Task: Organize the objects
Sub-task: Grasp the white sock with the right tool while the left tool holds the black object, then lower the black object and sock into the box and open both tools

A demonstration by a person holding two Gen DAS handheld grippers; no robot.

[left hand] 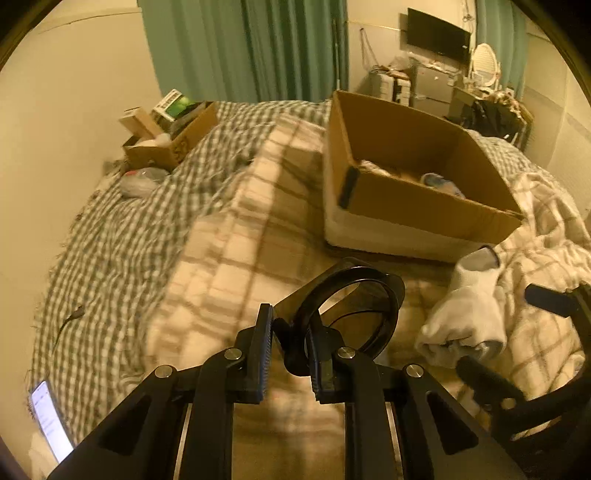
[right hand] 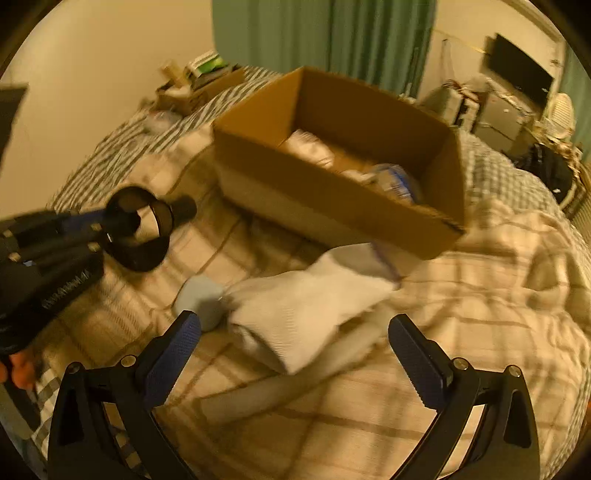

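My left gripper [left hand: 290, 334] is shut on a black ring-shaped holder [left hand: 354, 314] and holds it just above the plaid blanket; it also shows in the right wrist view [right hand: 142, 229], held by the left gripper [right hand: 99, 230]. A white sock with a grey toe [right hand: 295, 306] lies on the blanket in front of my right gripper [right hand: 295, 332], which is open and empty, one finger on each side of it. The sock also shows in the left wrist view [left hand: 469, 317]. An open cardboard box [left hand: 417, 206] with a few items inside stands on the bed beyond; it also shows in the right wrist view [right hand: 332, 206].
A smaller cardboard box [left hand: 166, 144] full of items sits at the far left of the bed by the wall. A lit phone [left hand: 50, 421] lies at the bed's near left edge. Green curtains [left hand: 258, 48], a TV [left hand: 437, 35] and cluttered furniture stand at the back.
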